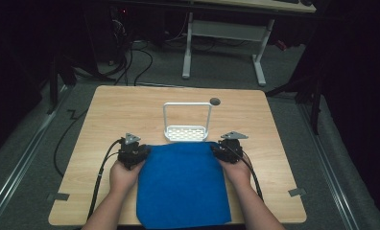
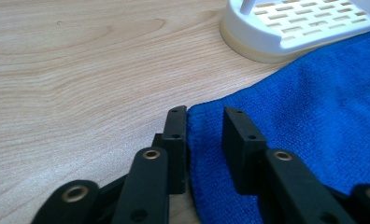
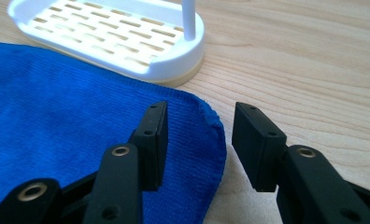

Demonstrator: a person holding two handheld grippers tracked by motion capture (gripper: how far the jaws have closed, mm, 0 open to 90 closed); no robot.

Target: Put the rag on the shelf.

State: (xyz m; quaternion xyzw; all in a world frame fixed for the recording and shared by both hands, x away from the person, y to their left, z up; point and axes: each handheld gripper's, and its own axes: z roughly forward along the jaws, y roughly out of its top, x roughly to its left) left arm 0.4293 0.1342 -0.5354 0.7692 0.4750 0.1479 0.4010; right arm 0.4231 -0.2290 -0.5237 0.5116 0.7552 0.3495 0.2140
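Blue cloth (image 1: 182,184) flat on table (image 1: 106,115), far edge touching white rack (image 1: 186,132). Grab step: my L gripper (image 2: 205,140) fingers narrow, astride corner; R gripper (image 3: 199,140) wider, astride other. Next: pinch both.

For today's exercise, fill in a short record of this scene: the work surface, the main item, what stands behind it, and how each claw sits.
surface: wooden table
main item: blue cloth, lying flat, near edge hanging over the table's front
behind cloth: white slotted rack with an upright loop handle, touching the cloth's far edge
left claw: jaws astride the cloth's far left corner, not pressing
right claw: jaws astride the far right corner, gap visible
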